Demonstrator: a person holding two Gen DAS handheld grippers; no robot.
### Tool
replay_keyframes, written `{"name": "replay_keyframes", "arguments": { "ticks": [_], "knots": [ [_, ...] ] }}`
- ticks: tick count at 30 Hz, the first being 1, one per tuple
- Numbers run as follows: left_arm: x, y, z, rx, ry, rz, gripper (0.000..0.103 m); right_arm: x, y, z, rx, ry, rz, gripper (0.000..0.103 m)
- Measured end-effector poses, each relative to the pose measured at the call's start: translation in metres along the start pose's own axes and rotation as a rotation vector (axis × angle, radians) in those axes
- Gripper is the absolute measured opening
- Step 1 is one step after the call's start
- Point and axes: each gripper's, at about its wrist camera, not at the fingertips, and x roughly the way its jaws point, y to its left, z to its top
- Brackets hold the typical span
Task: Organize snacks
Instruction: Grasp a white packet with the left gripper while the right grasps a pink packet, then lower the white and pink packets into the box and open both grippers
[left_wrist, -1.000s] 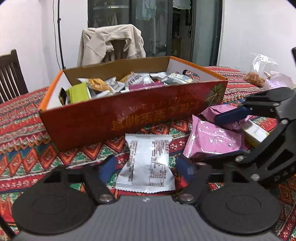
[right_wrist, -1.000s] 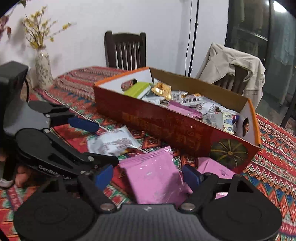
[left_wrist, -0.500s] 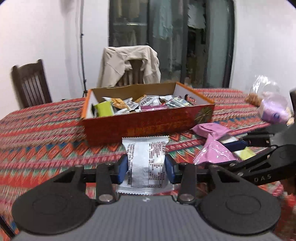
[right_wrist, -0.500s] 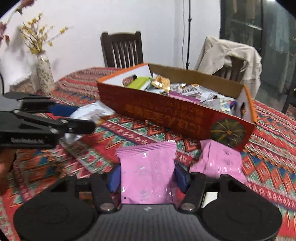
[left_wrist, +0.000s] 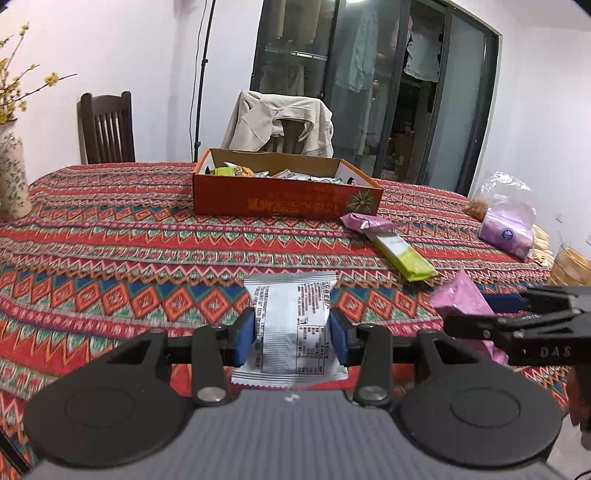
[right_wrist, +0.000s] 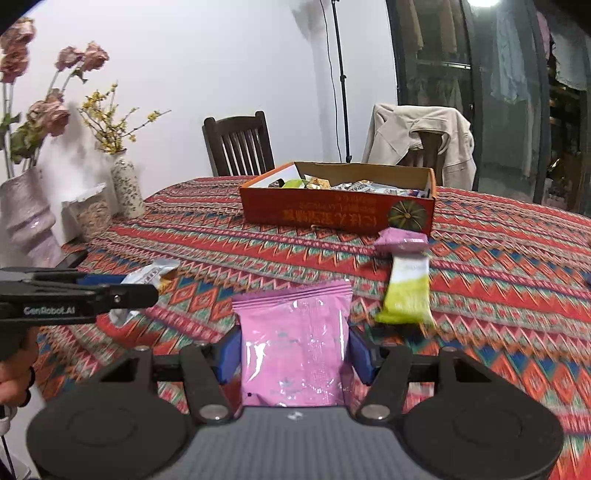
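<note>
Snacks both pinched: left gripper (left_wrist: 291, 328) squeezes the silver packet (left_wrist: 291, 325), right gripper (right_wrist: 293, 354) clamps the pink pouch (right_wrist: 295, 343), bottom-center of each view.

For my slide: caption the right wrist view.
Right gripper grips a pink snack packet before the orange snack box.

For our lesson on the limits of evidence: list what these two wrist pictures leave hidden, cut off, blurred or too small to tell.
- Left wrist view: silver foil snack packet, small print too small to read.
- Right wrist view: pink foil snack pouch, lower end hidden behind the gripper body.
- Both views: orange cardboard box, near wall hides snacks lying lower inside.
- Right wrist view: white-and-lime wrapped bar, motion-blurred, label unreadable.
</note>
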Motion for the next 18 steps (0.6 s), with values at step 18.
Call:
{"name": "replay_keyframes", "arguments": {
  "ticks": [18],
  "knots": [
    [-0.053, -0.012, -0.026, -0.003, -0.054, 0.008, 0.043, -0.06, 0.031, -0.044, 0.016, -0.055, -0.015, 0.059]
  ]
}}
